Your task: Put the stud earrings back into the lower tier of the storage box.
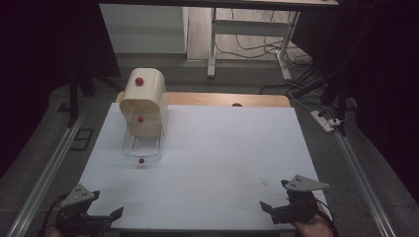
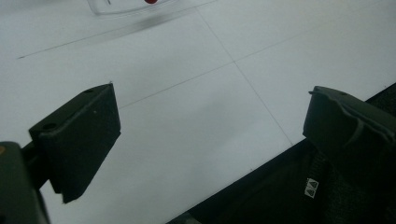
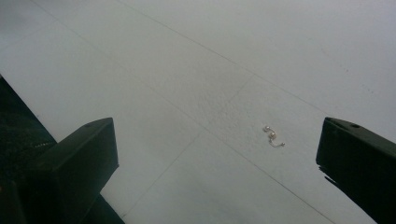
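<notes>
Both hand-held grippers, left (image 1: pixel 106 217) and right (image 1: pixel 276 197), wait at the near edge of the white worktop (image 1: pixel 217 148) with jaws spread and empty. A small metal hook (image 3: pixel 273 136) lies just ahead of the right one; farther off stands the cream box (image 1: pixel 143 101) over its clear tray (image 1: pixel 142 148). Nothing seems started, so the next move would likely be a careful pinch on this tiny hook.

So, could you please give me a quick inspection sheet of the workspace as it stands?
Surface: white tabletop, faint seam lines, bare in the middle.
Job's things: cream cabinet with red knobs at far left; clear drawer pulled out in front of it, with a red knob; small metal earring lying near the right gripper.
Clutter: nothing seen.
Grippers: left gripper and right gripper at the near edge, jaws wide apart, nothing between them.
Cables: loose cables and a power strip on the floor beyond the table.
Surroundings: dim room, grey floor, metal rails beside the table, desk legs behind.
</notes>
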